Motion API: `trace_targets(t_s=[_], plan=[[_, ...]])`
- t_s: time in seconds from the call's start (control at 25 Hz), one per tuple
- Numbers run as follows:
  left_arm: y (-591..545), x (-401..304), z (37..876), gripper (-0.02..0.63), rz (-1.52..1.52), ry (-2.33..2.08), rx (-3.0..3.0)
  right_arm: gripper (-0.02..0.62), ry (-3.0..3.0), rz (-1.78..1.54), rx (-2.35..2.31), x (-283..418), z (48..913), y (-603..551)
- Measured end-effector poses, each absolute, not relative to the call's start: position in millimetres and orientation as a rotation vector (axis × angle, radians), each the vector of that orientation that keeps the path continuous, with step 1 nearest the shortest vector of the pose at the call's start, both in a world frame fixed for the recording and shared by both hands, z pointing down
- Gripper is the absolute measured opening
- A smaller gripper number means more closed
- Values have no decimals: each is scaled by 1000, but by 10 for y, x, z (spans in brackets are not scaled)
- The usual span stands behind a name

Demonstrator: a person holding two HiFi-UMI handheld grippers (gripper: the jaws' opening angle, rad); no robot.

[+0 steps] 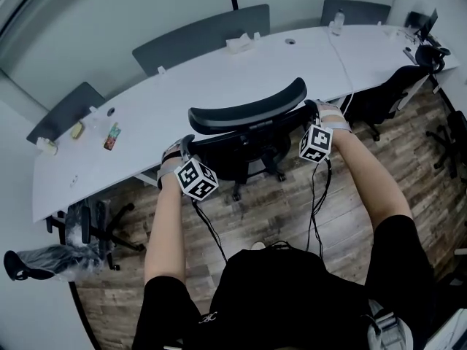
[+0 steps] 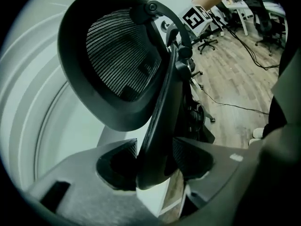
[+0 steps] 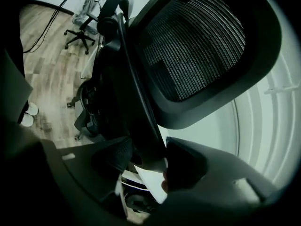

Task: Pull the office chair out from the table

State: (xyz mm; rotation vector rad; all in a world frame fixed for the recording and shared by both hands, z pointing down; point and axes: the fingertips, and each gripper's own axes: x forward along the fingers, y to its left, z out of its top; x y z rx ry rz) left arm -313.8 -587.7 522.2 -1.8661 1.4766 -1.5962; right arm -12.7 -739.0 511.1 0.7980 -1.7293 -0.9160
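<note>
Three grey padded chairs [image 1: 201, 39] are being kept along the far side of the white curved tabletop [image 1: 219, 86]. A white tissue box [image 1: 238, 43], a clear bottle [image 1: 337, 20] and a small colourful packet [image 1: 111, 136] are being carried on it. A black swivel chair [image 1: 383, 97] is being kept at its right end, on the brown wood-plank floor [image 1: 270, 210].

Office chair [image 1: 248, 119] before the table [image 1: 182, 86], which lies at its 12 o'clock.
The left gripper [image 2: 155, 164] straddles the chair back's 9 o'clock edge and the right gripper [image 3: 148, 157] its 3 o'clock edge. Small items [image 1: 111, 135], perhaps packets, lie on the table toward 10 o'clock, and a far chair [image 1: 201, 39] stands behind the table at 12.
</note>
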Motion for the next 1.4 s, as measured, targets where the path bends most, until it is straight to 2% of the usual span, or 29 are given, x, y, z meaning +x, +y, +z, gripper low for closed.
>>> trace_targets(t_s=[0.6, 1.4], plan=[[-5554, -3015, 5224, 229, -1625, 1452, -1858, 227, -1747, -940, 831, 13, 5088, -7045], [-4285, -2810, 5258, 230, -1561, 1410, -1911, 230, -1749, -909, 917, 299, 5100, -5557]])
